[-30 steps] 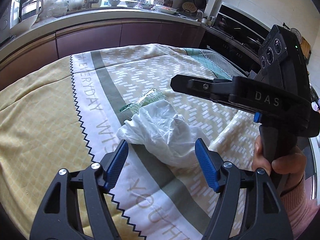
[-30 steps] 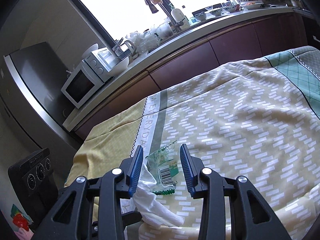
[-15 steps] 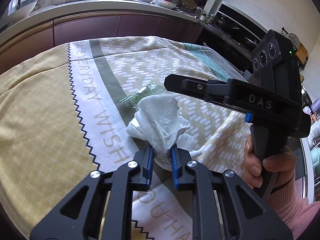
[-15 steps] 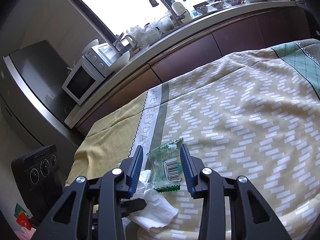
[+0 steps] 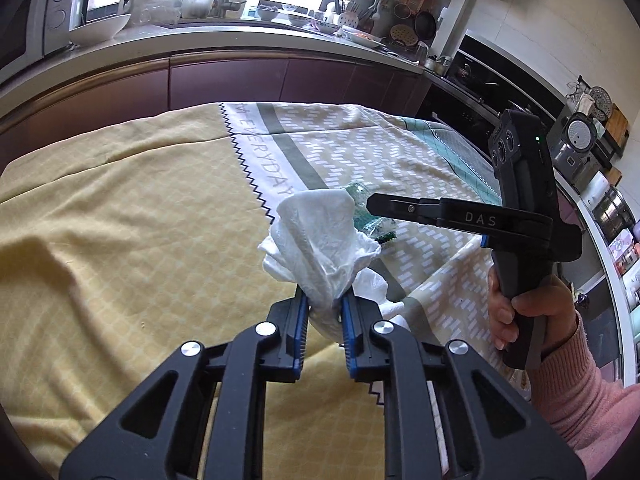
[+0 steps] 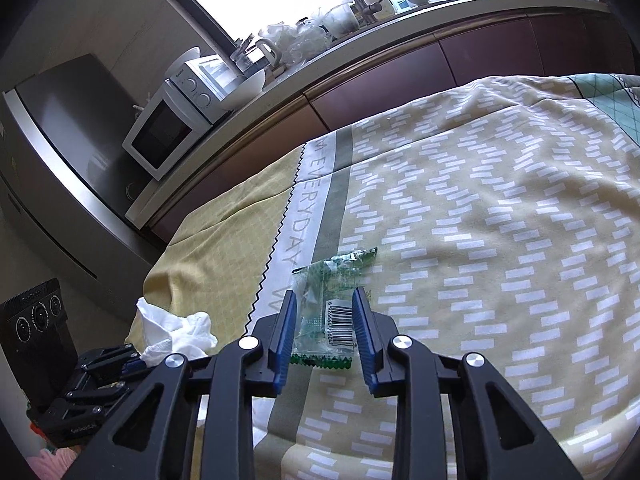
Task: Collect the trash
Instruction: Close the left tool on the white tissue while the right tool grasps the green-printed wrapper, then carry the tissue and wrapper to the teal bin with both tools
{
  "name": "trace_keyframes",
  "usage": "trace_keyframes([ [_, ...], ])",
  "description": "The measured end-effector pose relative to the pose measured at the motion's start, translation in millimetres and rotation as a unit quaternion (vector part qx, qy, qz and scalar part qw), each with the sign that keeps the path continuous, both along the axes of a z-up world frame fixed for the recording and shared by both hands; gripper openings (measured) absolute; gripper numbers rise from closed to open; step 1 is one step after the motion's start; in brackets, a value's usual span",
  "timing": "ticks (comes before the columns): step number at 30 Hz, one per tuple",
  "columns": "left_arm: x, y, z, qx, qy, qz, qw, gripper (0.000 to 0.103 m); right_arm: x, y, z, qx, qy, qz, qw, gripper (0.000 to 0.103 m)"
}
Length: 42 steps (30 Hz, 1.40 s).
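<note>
A crumpled white tissue (image 5: 316,240) is pinched at its lower end in my left gripper (image 5: 324,298) and held just above the yellow patterned cloth (image 5: 140,240). The right wrist view shows that tissue (image 6: 172,326) and the left gripper (image 6: 130,356) at the lower left. A clear green wrapper (image 6: 332,272) with a barcode lies flat on the cloth between the blue pads of my right gripper (image 6: 324,294). Those jaws are closing, with the pads at the wrapper's edges and the wrapper not squeezed. The left wrist view has the right gripper (image 5: 372,202) sideways over the wrapper (image 5: 378,232).
A hand in a pink sleeve (image 5: 520,308) holds the right gripper's handle. Behind the table runs a kitchen counter (image 5: 240,40) with dishes, a microwave (image 6: 168,132) and a steel fridge (image 6: 68,128). An oven wall (image 5: 480,80) stands at the right.
My left gripper shut on the tissue and carried it up and to the left, off the wrapper. My right gripper came forward over the wrapper and its jaws narrowed.
</note>
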<state>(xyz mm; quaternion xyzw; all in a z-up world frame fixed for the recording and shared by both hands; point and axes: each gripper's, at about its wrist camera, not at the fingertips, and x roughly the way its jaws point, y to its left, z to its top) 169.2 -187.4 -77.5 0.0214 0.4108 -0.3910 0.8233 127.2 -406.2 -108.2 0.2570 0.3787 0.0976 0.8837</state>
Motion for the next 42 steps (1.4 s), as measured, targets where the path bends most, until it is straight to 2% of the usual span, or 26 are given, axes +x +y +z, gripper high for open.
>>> trace_keyframes([
  [7,-4.5,39.2,0.0,-0.001,-0.001,0.026,0.9997,0.015,3.7,14.5,-2.8,-0.019,0.013,0.003,1.000,0.023],
  [10,-7.6,52.8,0.7,-0.001,-0.005,0.038,0.9993,0.015,3.0,16.1,0.0,-0.016,0.005,-0.002,1.000,0.020],
  [13,-12.8,67.0,1.6,0.001,-0.013,0.048,0.9988,0.015,1.7,22.1,5.1,-0.013,-0.004,0.002,1.000,0.011],
  [18,-21.7,92.9,2.5,0.007,-0.020,0.070,0.9973,0.015,-3.8,38.6,18.2,-0.010,-0.026,0.018,0.999,0.009],
  [31,-42.1,164.9,10.6,0.012,-0.037,0.128,0.9910,0.015,-5.8,119.7,41.1,0.021,-0.064,0.120,0.990,0.009],
  [42,-51.3,208.4,13.7,0.020,-0.042,0.165,0.9852,0.015,3.3,176.5,42.7,0.046,-0.065,0.181,0.980,0.009],
])
